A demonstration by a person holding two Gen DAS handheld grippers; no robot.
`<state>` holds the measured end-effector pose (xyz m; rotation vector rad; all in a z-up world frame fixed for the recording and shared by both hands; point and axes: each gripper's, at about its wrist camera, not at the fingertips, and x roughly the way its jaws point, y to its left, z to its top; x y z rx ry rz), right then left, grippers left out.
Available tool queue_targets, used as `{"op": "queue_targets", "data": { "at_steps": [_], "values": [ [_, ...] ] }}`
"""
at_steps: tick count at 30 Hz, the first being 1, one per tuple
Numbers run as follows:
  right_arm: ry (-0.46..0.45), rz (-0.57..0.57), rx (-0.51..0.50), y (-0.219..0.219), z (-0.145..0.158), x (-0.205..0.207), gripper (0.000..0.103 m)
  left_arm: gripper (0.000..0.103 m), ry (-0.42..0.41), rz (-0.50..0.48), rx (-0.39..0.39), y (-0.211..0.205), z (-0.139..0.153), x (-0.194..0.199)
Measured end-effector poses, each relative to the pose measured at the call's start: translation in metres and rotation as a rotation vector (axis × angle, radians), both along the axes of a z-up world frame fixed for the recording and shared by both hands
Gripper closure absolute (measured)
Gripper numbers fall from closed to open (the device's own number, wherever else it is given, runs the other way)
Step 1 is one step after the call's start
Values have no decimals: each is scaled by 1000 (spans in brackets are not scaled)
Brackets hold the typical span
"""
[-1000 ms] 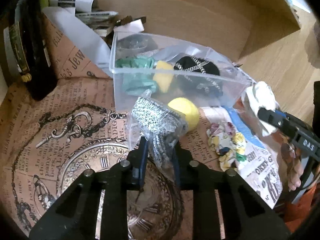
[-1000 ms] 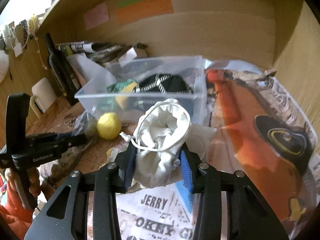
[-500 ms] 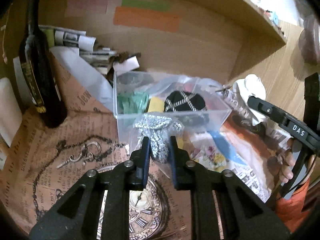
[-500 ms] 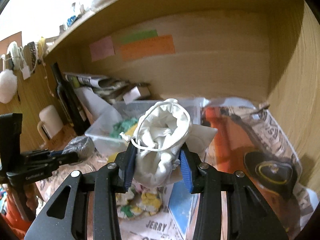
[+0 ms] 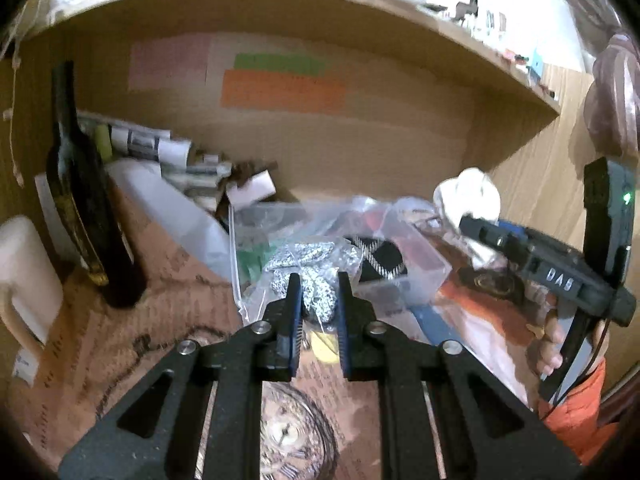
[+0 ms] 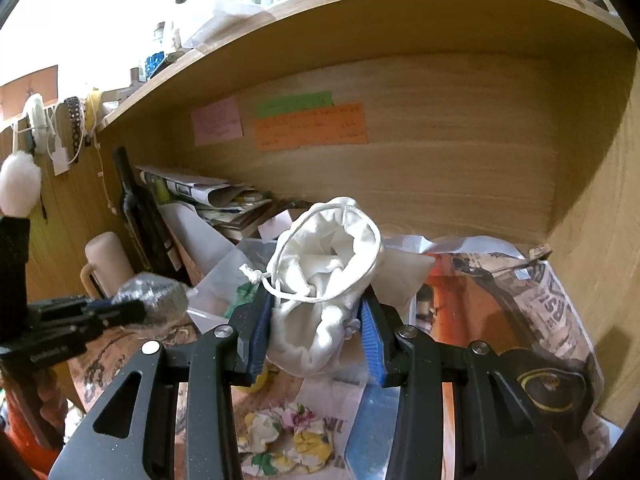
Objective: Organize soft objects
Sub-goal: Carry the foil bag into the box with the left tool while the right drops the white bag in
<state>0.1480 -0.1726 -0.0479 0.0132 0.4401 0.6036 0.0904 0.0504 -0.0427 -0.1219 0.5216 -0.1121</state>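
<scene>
My left gripper (image 5: pixel 317 300) is shut on a clear plastic bag holding a grey knitted item (image 5: pixel 312 276), lifted above the table in front of the clear plastic bin (image 5: pixel 416 268). The bin holds a green cloth (image 5: pixel 252 260) and a black patterned item (image 5: pixel 380 258). My right gripper (image 6: pixel 320 320) is shut on a white drawstring pouch (image 6: pixel 324 276), held high; it shows in the left wrist view (image 5: pixel 468 200) to the right of the bin. A yellow ball (image 5: pixel 322 346) lies below the left fingers. A floral cloth (image 6: pixel 288 436) lies on the table.
A dark wine bottle (image 5: pixel 84 216) and a cream mug (image 5: pixel 24 280) stand at the left. Rolled papers (image 5: pixel 160 148) pile at the back left. Wooden shelf walls close the back and right. Printed newspaper (image 6: pixel 520 320) covers the table.
Both grippers have risen and tilted up with their loads; the bin and table now sit lower in both views, and the shelf's upper board has come into sight.
</scene>
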Motion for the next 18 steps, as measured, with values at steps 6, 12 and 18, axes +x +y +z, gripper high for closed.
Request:
{"op": "queue_targets", "data": {
  "at_steps": [6,12,18],
  "values": [
    [6,24,-24,12,-1,11,66,88,-8,30,30,5,4,25],
    [45,46,-82,31,-11,33,66,89,75,41,-9,19,-14,65],
    [91,37,-149,44,-29,55,66,88,154,25,-3,18,-37,97]
  ]
}}
